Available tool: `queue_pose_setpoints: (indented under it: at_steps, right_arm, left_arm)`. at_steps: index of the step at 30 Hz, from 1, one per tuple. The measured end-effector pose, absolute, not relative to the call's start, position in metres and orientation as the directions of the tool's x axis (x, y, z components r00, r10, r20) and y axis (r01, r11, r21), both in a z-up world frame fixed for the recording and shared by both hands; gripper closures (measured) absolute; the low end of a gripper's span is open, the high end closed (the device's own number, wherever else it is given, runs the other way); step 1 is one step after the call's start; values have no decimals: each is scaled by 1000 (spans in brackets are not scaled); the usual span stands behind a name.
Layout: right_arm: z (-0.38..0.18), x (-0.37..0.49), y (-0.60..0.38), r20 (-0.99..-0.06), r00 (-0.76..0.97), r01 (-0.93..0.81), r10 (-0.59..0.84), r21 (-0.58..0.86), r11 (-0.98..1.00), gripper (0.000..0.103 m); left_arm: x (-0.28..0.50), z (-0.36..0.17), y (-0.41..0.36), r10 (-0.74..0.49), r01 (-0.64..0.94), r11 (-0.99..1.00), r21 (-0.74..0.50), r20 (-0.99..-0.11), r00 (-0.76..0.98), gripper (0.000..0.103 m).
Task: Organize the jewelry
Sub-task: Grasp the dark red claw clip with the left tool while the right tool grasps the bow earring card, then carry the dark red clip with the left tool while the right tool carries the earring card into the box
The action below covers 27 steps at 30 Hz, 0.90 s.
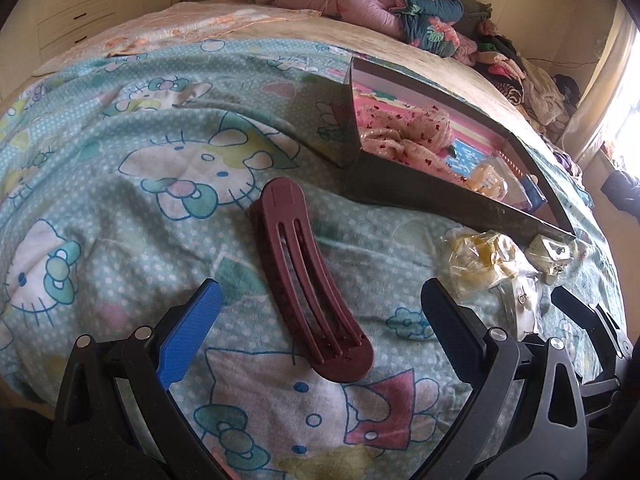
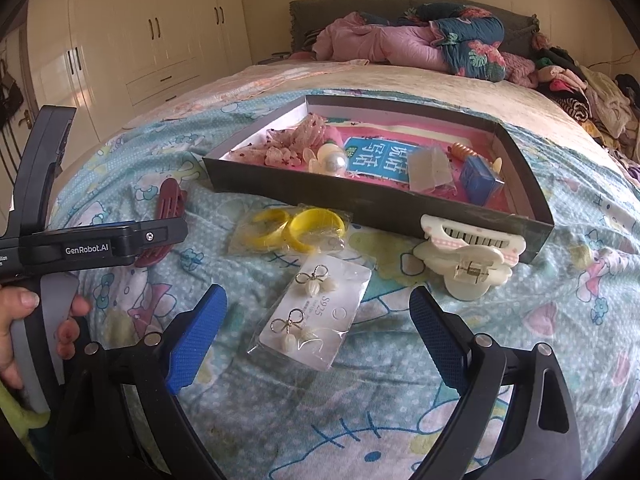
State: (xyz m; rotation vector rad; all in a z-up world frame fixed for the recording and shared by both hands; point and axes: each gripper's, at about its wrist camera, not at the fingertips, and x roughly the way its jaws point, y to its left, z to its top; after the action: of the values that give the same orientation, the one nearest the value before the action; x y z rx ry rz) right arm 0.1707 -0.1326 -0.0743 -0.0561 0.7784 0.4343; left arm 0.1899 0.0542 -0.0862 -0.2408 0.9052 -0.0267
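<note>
Matt maroon plastic hair clip (image 1: 316,292)

One long maroon plastic hair clip (image 1: 316,280) is lying on the cartoon-cat bedsheet (image 2: 560,320). Two yellow plastic bangles (image 2: 296,230) are sitting in one clear bag. One card carrying two bow-shaped pearl earrings (image 2: 316,316) is lying nearby. One cream claw clip (image 2: 470,256) is resting against one shallow dark cardboard box (image 2: 360,200).

Cream wardrobe (image 2: 132,40) left — bed (image 2: 400,76) — bright window (image 1: 628,92) right.
</note>
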Motion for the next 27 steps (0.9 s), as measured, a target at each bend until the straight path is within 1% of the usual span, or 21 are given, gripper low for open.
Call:
queue_pose_setpoints:
  at_steps: [1,3,5,6,8,13,15,17,18,20,21,22,23,27]
  right_arm:
    - [-76,171,-132,-693,628,-397,355,108,911,13]
    - [-78,173,-130,-696,623,-398,358,112,910,13]
    - [-81,174,-128,-698,622,-397,355,109,911,13]
    - [-82,175,-128,-699,619,-399,357,112,910,13]
    - [-85,175,-126,-704,615,-399,356,111,910,13]
    - [-93,176,-121,-715,614,-396,336,90,914,14]
    - [-95,175,-119,-717,617,-396,326,75,915,17]
    - [-97,174,-117,-721,617,-402,316,57,914,24]
    - [-97,173,-117,-721,619,-405,312,48,913,26]
    - [-98,172,-116,-719,622,-413,309,35,910,37]
    - [-98,172,-117,-718,623,-416,311,33,909,40]
    - [-98,171,-118,-718,621,-421,315,33,907,47]
    - [-98,170,-120,-717,622,-424,315,30,905,51]
    - [-96,167,-126,-719,614,-438,327,35,898,53]
  left_arm:
    - [190,-87,54,-124,-77,973,-217,-777,617,13]
    - [191,-89,53,-131,-76,972,-221,-783,609,20]
    - [192,-90,54,-132,-79,971,-224,-787,603,25]
    - [192,-91,54,-130,-81,971,-223,-788,601,31]
    - [193,-92,52,-121,-83,974,-211,-793,597,38]
    - [196,-96,41,-94,-62,985,-160,-806,584,50]
    - [195,-96,37,-103,-39,987,-155,-804,586,63]
    - [193,-95,31,-105,-16,990,-141,-804,586,71]
    - [193,-95,28,-106,-4,991,-134,-804,586,73]
    - [192,-95,26,-103,4,992,-125,-804,585,74]
    - [192,-94,26,-106,6,992,-127,-803,586,75]
    - [192,-94,26,-110,9,992,-130,-803,586,76]
    - [192,-94,26,-113,11,991,-131,-802,586,77]
    - [189,-91,24,-142,35,988,-151,-795,590,77]
